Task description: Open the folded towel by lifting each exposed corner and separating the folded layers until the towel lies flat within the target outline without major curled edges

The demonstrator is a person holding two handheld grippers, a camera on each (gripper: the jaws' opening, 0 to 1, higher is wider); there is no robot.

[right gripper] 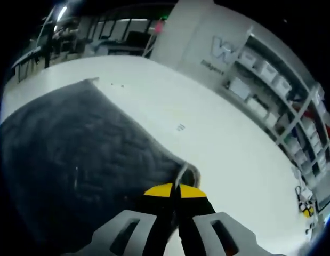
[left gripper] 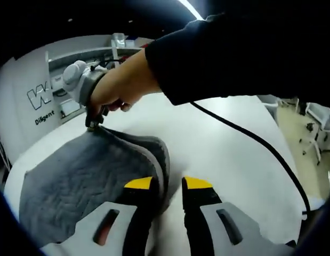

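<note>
1. Towel (left gripper: 85, 181): grey quilted cloth lying on the white table (left gripper: 228, 160), seen in the left gripper view with its near edge doubled over in a raised fold beside the left gripper's yellow tips.
2. Left gripper (left gripper: 168, 184): jaws standing apart with a clear gap between the yellow tips, holding nothing; one tip is sitting over the towel's folded edge, the other over bare table just beside the towel.
3. Right gripper (left gripper: 94, 121), as seen in the left gripper view: a person's hand (left gripper: 119, 88) in a dark sleeve (left gripper: 228, 53) is gripping its handle, and its tip is pressing at the far corner of the towel, where the cloth is rising to a peak.
4. Right gripper (right gripper: 173, 191), in its own view: yellow tips closed together and pinching a thin edge of the towel (right gripper: 69, 160), which is curling up in a small loop just past the tips.
5. Towel in the right gripper view: dark cloth is spreading away from the pinched corner across the table (right gripper: 207, 133), its far corner lying flat.
6. Black cable (left gripper: 260, 144): running from the sleeve across the table, well apart from the towel.
7. Shelving with white bins (right gripper: 271, 74): standing beyond the table, away from the towel.
</note>
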